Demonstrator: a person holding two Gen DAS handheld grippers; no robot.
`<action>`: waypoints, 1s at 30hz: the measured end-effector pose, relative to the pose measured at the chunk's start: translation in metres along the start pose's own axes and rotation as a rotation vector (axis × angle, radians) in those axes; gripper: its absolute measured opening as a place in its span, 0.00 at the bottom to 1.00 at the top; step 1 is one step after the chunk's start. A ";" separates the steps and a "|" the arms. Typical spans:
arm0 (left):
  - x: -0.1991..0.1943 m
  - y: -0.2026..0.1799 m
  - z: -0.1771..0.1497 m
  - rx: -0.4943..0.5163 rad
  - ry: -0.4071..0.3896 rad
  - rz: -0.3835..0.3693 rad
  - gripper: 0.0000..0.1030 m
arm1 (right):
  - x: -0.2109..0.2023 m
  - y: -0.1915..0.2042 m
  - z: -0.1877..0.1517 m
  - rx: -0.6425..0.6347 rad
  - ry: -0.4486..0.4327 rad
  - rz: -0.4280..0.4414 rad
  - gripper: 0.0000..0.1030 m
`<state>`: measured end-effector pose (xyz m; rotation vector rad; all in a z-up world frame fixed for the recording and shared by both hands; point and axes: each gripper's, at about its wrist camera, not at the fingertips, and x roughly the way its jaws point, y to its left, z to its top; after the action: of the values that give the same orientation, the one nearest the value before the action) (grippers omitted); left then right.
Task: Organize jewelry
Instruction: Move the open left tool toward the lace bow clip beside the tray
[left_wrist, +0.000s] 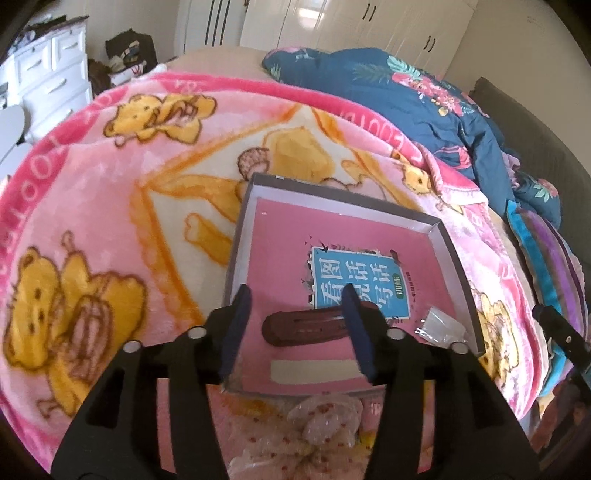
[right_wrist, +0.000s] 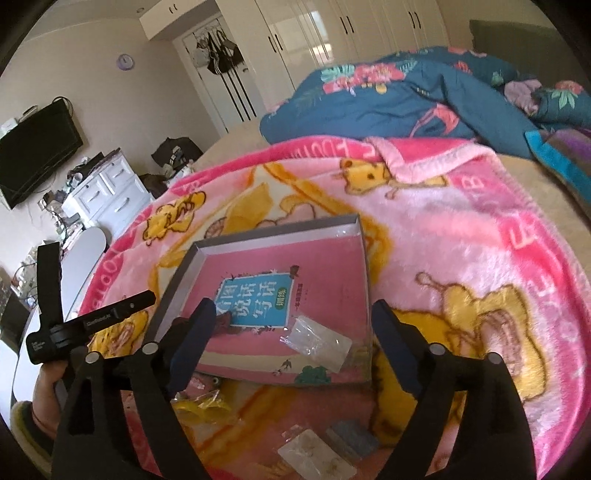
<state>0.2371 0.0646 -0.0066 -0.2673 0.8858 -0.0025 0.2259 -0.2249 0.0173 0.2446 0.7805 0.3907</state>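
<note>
Your left tool (left_wrist: 295, 328) hangs over the near end of the shallow box (left_wrist: 458, 254) on the bed's pink blanket (left_wrist: 110, 206), its 2 fingers spread apart around the brown hair clip (left_wrist: 303, 326); whether they touch it you cannot tell. The clip lies flat on the box's pink liner, long axis running crosswise between the fingers. Your right tool (right_wrist: 295, 343) is spread wide, holding nothing, above a clear packet (right_wrist: 317, 341) in the box.
</note>
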 end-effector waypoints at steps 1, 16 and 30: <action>-0.006 0.000 0.000 0.006 -0.009 0.001 0.51 | -0.006 0.002 0.000 -0.005 -0.013 0.000 0.84; -0.086 -0.005 -0.012 0.039 -0.126 0.006 0.91 | -0.063 0.030 -0.003 -0.072 -0.123 0.027 0.91; -0.117 -0.005 -0.049 0.062 -0.123 0.016 0.91 | -0.095 0.057 -0.024 -0.137 -0.150 0.051 0.96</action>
<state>0.1259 0.0621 0.0548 -0.2005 0.7639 0.0009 0.1328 -0.2126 0.0817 0.1637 0.5981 0.4668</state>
